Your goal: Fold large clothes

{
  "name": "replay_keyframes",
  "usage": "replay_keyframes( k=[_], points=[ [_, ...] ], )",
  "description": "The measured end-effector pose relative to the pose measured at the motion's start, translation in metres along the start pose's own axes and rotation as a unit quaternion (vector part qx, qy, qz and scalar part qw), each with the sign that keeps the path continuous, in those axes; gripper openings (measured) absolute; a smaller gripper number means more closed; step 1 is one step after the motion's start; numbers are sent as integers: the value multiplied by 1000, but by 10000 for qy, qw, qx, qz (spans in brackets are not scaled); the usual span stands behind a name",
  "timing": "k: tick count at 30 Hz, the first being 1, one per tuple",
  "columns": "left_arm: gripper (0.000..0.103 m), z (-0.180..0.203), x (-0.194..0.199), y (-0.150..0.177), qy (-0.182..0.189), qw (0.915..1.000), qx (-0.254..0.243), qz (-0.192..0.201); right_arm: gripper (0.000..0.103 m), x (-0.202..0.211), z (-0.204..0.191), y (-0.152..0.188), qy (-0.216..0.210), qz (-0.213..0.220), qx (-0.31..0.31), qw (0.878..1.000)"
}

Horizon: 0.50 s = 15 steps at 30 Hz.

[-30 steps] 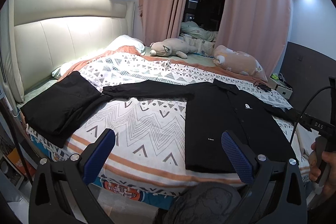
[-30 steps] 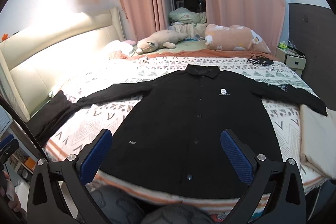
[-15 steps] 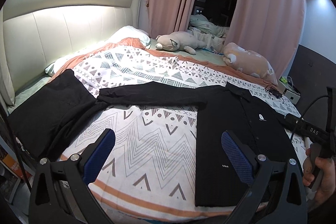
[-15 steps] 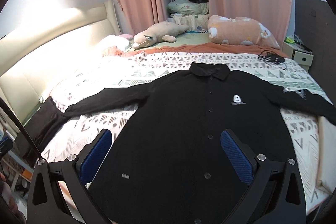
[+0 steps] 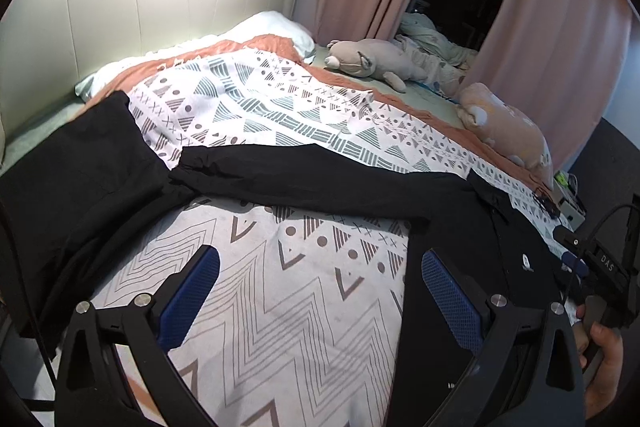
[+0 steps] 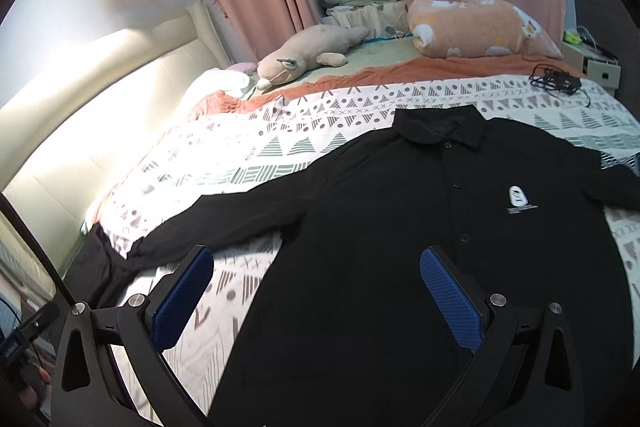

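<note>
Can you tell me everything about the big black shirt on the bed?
The black shirt lies flat, front side up, on the patterned bedspread. It looks like thin woven cloth, with a fold-down collar, dark buttons done up down the middle and a small white logo on the chest. Both long sleeves stretch out sideways; one cuff reaches another black garment near the headboard. Neither gripper touches it.

bare quilt [image 5: 304,307] between sleeve [image 5: 304,183] and shirt hem, plush toys [image 6: 308,53] well beyond
</note>
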State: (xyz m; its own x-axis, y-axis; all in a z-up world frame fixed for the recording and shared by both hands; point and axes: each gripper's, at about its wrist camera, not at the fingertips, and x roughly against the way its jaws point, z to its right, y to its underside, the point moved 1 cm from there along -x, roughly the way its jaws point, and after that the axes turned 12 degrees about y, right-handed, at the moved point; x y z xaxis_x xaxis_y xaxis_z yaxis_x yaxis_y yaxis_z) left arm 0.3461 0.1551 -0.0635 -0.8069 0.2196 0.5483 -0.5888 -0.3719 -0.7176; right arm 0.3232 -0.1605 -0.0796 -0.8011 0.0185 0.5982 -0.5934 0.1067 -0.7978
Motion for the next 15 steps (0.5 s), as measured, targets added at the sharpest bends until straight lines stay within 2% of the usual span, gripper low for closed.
replay_keyframes(
  k=[3, 6, 10, 15],
  points=[
    [103, -14, -22, -10, 26, 9997, 237, -14, 103, -22, -3, -10, -71, -127, -131, 9998],
    [103, -26, -47, -19, 30, 9989, 464, -80, 103, -43, -4, -24, -173, -73, -282, 9994],
    [98, -46, -79, -26, 41, 9958, 885, -220, 103, -74, -6, -30, -79, -176, -302, 9994],
    [97, -71, -120, -33, 3, 9906, 1312, -385, 102, -115, -8, -36, -78, -392, -446, 9982]
  ],
)
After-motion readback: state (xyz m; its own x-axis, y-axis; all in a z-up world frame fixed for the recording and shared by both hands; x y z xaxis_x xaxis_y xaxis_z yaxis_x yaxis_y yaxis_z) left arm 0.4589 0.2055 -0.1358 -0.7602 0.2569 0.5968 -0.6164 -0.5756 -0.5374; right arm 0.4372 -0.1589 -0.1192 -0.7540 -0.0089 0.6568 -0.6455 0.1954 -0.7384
